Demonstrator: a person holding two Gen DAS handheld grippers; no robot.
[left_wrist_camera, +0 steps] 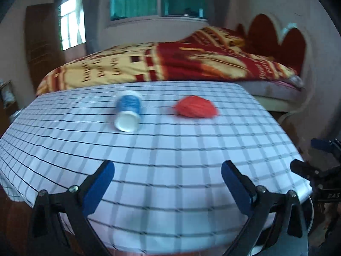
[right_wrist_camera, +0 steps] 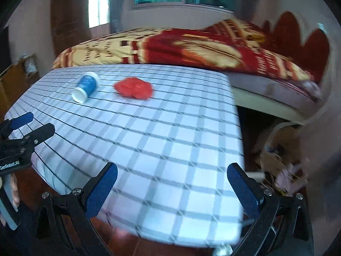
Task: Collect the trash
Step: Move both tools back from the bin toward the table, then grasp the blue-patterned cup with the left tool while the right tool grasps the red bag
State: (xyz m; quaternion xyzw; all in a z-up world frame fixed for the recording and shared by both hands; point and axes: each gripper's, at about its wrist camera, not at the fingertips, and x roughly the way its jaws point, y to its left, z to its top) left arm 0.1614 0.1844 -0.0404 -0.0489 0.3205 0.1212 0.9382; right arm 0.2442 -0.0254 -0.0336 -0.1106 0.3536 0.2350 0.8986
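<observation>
A blue paper cup (left_wrist_camera: pixel 128 113) lies on its side on the checked tablecloth (left_wrist_camera: pixel 170 160), its white base toward me. A crumpled red plastic bag (left_wrist_camera: pixel 196 107) lies to its right. Both also show in the right wrist view: the cup (right_wrist_camera: pixel 84 88) and the bag (right_wrist_camera: pixel 134 88) at the table's far side. My left gripper (left_wrist_camera: pixel 168 182) is open and empty over the near table edge. My right gripper (right_wrist_camera: pixel 172 188) is open and empty over the near right corner. The left gripper (right_wrist_camera: pixel 32 125) shows at the left of the right wrist view.
A bed with a red and yellow blanket (left_wrist_camera: pixel 170 61) stands behind the table. To the table's right, a bin with rubbish (right_wrist_camera: pixel 281 166) sits on the floor. A wooden wardrobe (left_wrist_camera: pixel 42 42) stands at the far left.
</observation>
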